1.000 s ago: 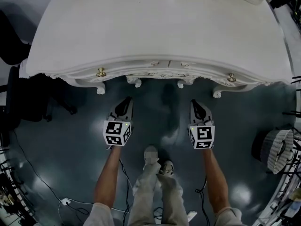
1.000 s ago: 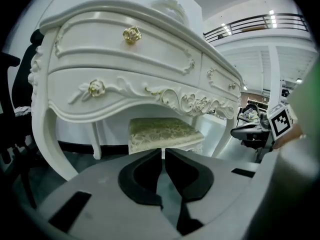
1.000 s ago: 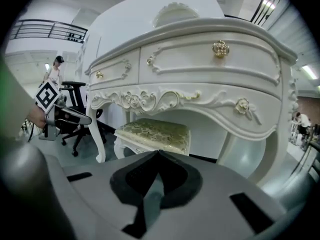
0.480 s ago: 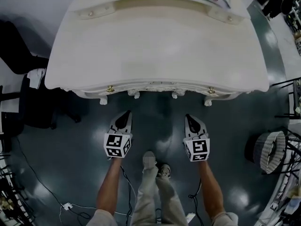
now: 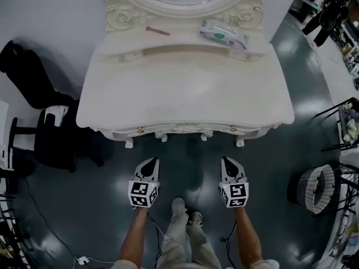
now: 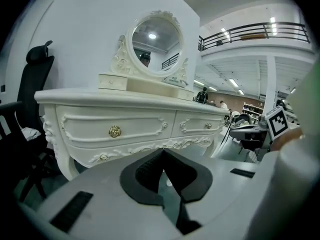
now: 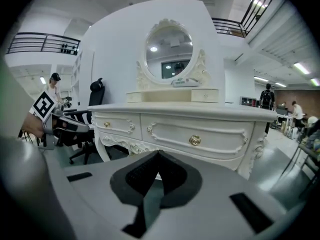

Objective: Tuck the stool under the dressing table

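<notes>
You're raising the left gripper [image 5: 151,162] and right gripper [image 5: 226,161], both closed tight on nothing, and risking clipping the front edge of the dressing table [image 5: 185,94] by swinging forward.

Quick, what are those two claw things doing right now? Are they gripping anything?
Left gripper: closed, holding nothing.
Right gripper: closed, holding nothing.

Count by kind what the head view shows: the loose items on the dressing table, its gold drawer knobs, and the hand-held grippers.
Packet: 1
Red stick: 1
Gold drawer knobs: 2
Hand-held grippers, left and right: 2
Total: 6
</notes>
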`<action>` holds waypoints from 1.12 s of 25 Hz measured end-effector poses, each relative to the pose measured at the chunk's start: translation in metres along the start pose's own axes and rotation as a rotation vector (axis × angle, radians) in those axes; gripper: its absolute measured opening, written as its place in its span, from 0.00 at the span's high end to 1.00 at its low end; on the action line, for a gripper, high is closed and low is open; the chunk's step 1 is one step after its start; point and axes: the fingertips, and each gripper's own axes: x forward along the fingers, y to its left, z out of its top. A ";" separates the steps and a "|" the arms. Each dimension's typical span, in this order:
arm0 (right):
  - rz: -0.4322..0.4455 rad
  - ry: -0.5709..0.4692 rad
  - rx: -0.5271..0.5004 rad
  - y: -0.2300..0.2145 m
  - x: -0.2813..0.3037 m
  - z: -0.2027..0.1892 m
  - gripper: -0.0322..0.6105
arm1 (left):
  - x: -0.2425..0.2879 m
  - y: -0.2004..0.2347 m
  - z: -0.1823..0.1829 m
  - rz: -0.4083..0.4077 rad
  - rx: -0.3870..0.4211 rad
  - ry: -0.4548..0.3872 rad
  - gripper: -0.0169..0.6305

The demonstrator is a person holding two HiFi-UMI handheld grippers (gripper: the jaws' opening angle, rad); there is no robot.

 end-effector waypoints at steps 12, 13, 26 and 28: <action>-0.035 -0.076 0.016 -0.018 -0.089 0.074 0.95 | -0.066 -0.037 0.083 0.009 0.037 -0.054 0.95; -0.037 -0.080 0.017 -0.018 -0.095 0.078 0.95 | -0.071 -0.040 0.088 0.008 0.046 -0.056 0.95; -0.042 -0.131 -0.006 -0.016 -0.175 0.130 0.95 | -0.146 -0.072 0.136 0.052 0.043 -0.104 0.95; -0.041 -0.140 -0.016 -0.017 -0.185 0.139 0.95 | -0.156 -0.076 0.144 0.054 0.067 -0.108 0.95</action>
